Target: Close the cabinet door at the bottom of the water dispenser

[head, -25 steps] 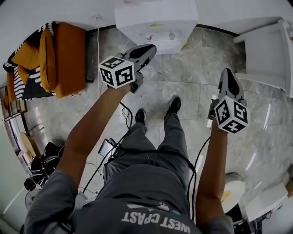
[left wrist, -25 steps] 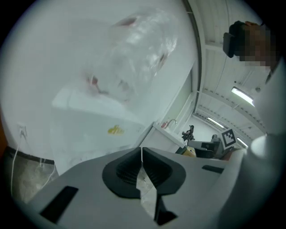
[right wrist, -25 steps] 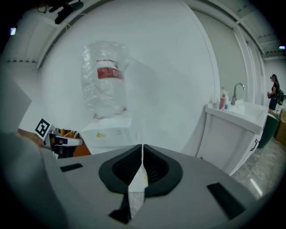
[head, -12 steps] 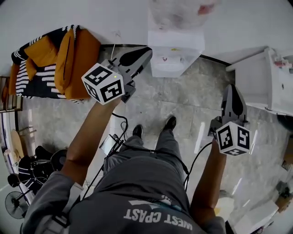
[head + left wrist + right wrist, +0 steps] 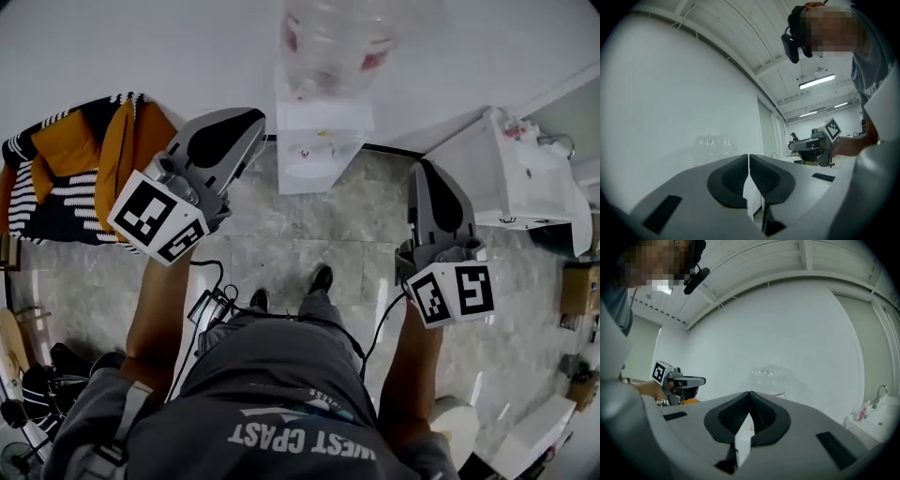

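Note:
The white water dispenser (image 5: 319,141) stands against the wall at top centre of the head view, with a clear bottle (image 5: 333,42) on top. From this steep angle its bottom cabinet door is hidden. My left gripper (image 5: 251,118) is held up to the left of the dispenser, jaws shut and empty. To the right of it my right gripper (image 5: 427,171) is raised too, shut on nothing. In the left gripper view the left gripper (image 5: 749,160) shows pads touching, and the bottle (image 5: 712,149) is faint beyond. The right gripper (image 5: 750,397) is likewise shut below the bottle (image 5: 771,378).
An orange and striped cushioned seat (image 5: 84,169) sits at the left by the wall. A white sink unit (image 5: 516,178) stands at the right. Cables and a small box (image 5: 211,305) lie on the marble floor by the person's feet (image 5: 321,278).
Both grippers have risen toward the camera and look larger. The view has tilted up, so the dispenser sits lower in frame and its bottle has come into sight. Both stay shut.

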Available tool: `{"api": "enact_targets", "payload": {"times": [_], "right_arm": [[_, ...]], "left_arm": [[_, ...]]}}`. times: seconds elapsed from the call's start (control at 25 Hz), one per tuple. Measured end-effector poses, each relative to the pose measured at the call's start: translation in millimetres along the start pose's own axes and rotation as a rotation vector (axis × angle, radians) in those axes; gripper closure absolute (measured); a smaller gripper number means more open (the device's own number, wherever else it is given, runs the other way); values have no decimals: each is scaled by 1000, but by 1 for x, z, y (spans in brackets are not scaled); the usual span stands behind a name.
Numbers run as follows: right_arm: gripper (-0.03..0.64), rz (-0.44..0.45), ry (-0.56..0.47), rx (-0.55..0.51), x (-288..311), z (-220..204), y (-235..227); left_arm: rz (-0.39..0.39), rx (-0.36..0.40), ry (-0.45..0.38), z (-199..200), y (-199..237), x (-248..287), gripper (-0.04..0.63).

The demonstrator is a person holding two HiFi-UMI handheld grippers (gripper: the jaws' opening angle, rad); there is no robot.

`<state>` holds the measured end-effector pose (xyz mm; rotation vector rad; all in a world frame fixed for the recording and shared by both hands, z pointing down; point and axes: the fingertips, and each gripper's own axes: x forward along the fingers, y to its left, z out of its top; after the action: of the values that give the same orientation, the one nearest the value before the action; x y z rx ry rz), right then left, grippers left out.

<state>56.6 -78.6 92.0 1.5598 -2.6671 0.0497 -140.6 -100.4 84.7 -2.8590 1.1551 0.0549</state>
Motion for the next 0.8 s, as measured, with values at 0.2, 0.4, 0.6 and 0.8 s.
{"api": "enact_targets", "payload": {"times": [0.2,0.4,0.6,0.8], "right_arm": [[589,58,-27,-71,-5,41,32],[589,55,-23,-120,-10,53,45],[591,42,-21,-129,-11,55,48],[589,38,-21,-133,-8,57,49]], "left_arm": [[-8,142,-34,35,-13,-16,571],[-13,216,-22,40,-20,-25,571],[-14,202,-23,42,-20,-34,571],[-8,185,3,38,-16,-38,571]]}}
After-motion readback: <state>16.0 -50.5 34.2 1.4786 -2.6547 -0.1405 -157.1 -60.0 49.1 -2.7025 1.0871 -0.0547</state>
